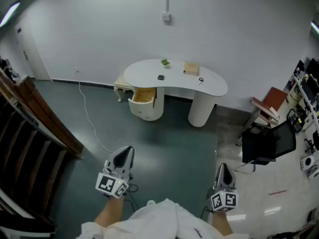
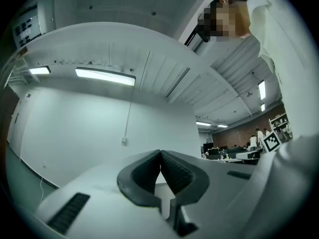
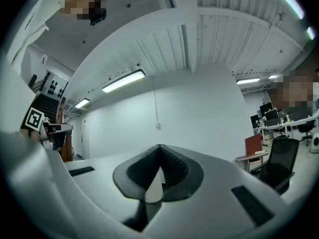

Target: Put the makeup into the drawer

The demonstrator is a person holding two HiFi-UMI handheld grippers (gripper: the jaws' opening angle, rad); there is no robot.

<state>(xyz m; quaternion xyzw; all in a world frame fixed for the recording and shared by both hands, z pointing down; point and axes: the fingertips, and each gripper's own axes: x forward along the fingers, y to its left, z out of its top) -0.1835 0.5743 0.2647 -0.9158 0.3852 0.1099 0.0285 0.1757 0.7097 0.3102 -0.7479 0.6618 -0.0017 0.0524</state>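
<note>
A white curved vanity table (image 1: 149, 76) stands far ahead against the wall, with its round drawer (image 1: 143, 95) pulled open on the left side. On the tabletop lie a small dark makeup item (image 1: 161, 77), another small item (image 1: 200, 80), a tan box (image 1: 191, 68) and a little green plant (image 1: 165, 62). My left gripper (image 1: 127, 149) (image 2: 160, 152) is shut and empty, low in the head view and far from the table. Beside it my right gripper (image 1: 224, 166) (image 3: 160, 146) is shut too, with nothing between its fingertips.
A wooden stair rail (image 1: 35, 128) runs along the left. A white cable (image 1: 92, 123) trails over the dark green floor. At the right are a black office chair (image 1: 266, 143), a reddish seat (image 1: 271, 101) and shelves of equipment (image 1: 306, 93). A small stool (image 1: 121, 88) sits behind the table.
</note>
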